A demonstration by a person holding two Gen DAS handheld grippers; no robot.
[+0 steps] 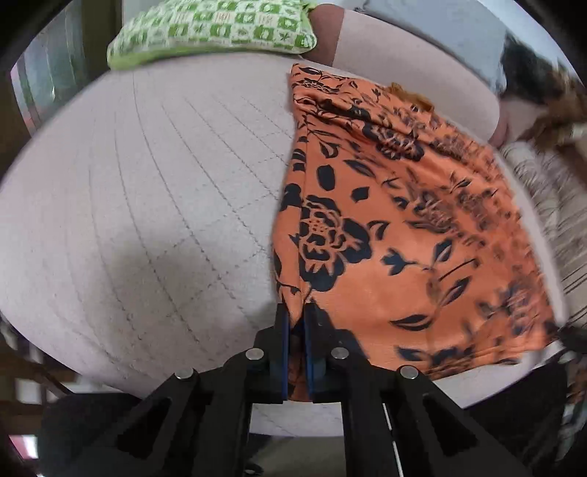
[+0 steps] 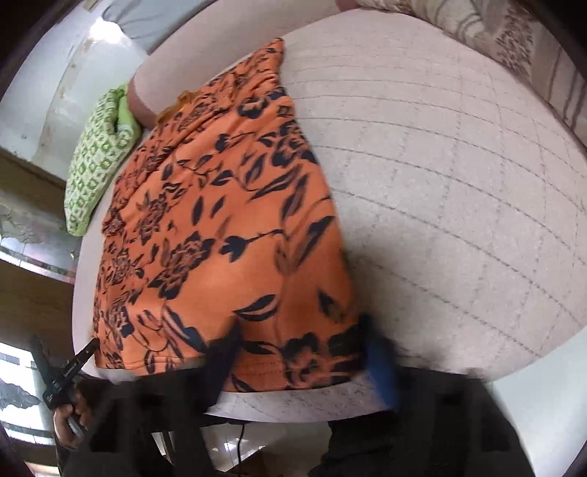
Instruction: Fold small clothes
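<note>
An orange garment with a black flower print point(image 1: 396, 220) lies spread on a quilted pale cushion surface point(image 1: 146, 201). My left gripper point(image 1: 296, 312) is shut on the garment's near left edge, cloth pinched between its blue pads. In the right wrist view the same garment point(image 2: 220, 238) lies to the left. My right gripper point(image 2: 301, 348) is open, its blurred fingers point(image 2: 379, 367) standing on either side of the garment's near hem. The left gripper point(image 2: 64, 378) shows at the lower left there, in a hand.
A green and white patterned pillow point(image 1: 212, 33) lies at the far edge, also in the right wrist view point(image 2: 99, 154). A striped beige cloth point(image 1: 543, 190) lies to the right. The cushion's front edge point(image 2: 293, 407) is close below the grippers.
</note>
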